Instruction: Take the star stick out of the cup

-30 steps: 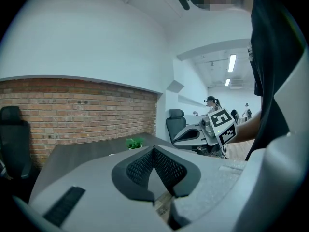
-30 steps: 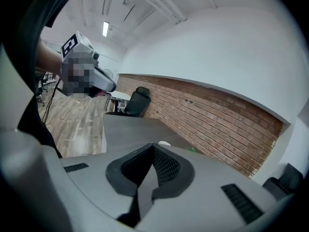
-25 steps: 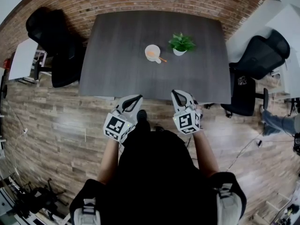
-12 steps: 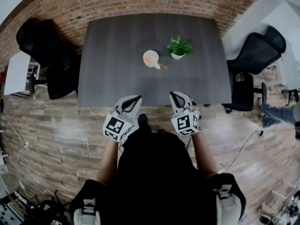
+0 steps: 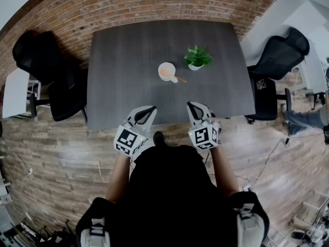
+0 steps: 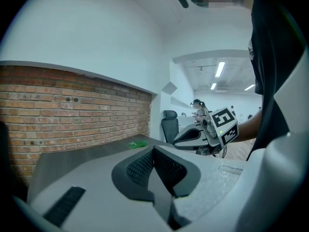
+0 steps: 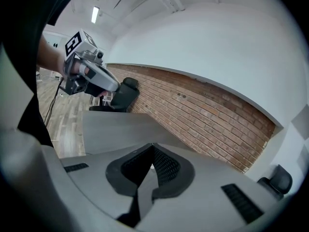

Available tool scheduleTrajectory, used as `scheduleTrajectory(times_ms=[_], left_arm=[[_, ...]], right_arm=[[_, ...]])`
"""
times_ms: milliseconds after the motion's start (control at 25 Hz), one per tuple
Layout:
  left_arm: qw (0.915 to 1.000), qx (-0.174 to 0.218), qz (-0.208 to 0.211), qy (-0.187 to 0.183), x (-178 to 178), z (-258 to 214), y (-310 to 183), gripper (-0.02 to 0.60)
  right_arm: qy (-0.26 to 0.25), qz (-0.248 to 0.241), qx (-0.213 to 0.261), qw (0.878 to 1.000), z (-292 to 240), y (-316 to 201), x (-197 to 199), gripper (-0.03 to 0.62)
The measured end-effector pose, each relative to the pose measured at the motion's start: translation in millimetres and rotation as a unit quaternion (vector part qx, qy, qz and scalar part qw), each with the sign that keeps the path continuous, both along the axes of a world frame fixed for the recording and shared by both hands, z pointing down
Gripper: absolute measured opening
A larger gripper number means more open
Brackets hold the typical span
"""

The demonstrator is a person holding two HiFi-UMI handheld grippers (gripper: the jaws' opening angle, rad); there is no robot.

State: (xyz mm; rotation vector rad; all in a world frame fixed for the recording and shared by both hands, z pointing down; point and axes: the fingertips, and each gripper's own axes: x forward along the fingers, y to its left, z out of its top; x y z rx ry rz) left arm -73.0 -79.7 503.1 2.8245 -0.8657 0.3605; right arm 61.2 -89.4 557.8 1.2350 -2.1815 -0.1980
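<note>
- We see the left gripper [image 5: 146, 112] and the right gripper [image 5: 194, 108] held side by side at the near edge of the table [image 5: 123, 55], their tips pointing over it and a gap between them.
- In the left gripper view its jaws are clenched, the ribbed pads [image 6: 145, 166] meeting at the tip with nothing between them.
- In the right gripper view the jaws are likewise pressed together and hold nothing.
- The cup [image 5: 167, 71], white, stands near the middle of the table, well apart from both grippers.
- The star stick [image 5: 176, 77] is in the cup. We see orange inside the rim, and a thin end pokes out over the rim toward the near right.
- A plant [image 5: 197, 58] in a small white pot stands just beside the cup, on its right and a little farther back.
- A black chair [image 5: 43, 60] stands off the table's left side and another chair [image 5: 280, 55] off its right.
- A brick wall [image 5: 154, 1] runs behind the table, and a wood floor [image 5: 61, 148] lies under the grippers.
- Each gripper view catches the other gripper and its marker cube off to the side, above the table edge.
</note>
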Motion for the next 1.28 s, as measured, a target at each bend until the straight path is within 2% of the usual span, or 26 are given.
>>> scheduleTrajectory(times_ms=[400,640,760,1000,1280], left_arm=[[0.9997,0.017,0.017,-0.002,-35.7,0.9,-28.8,0.002],[0.9998,0.002,0.02,-0.005,-49.2,6.9,-33.0,0.002],[0.9996,0.018,0.02,-0.003,-52.3,5.0,-39.1,0.002],[0.9999,0.013,0.009,-0.004,-57.4,5.0,-45.7,0.002],[0.9997,-0.006,-0.021,-0.004,-54.7,6.1,-53.6,0.002]], right_arm=[[0.015,0.013,0.01,1.0,0.0,-29.2,-28.1,0.0],[0.025,0.02,0.012,0.999,2.3,-37.4,-35.1,0.0],[0.031,0.018,0.014,0.999,2.0,-42.9,-34.2,0.0],[0.01,0.006,0.007,1.0,3.0,-51.2,-39.3,0.01],[0.026,-0.009,-0.002,1.0,10.0,-68.8,-29.4,0.026]])
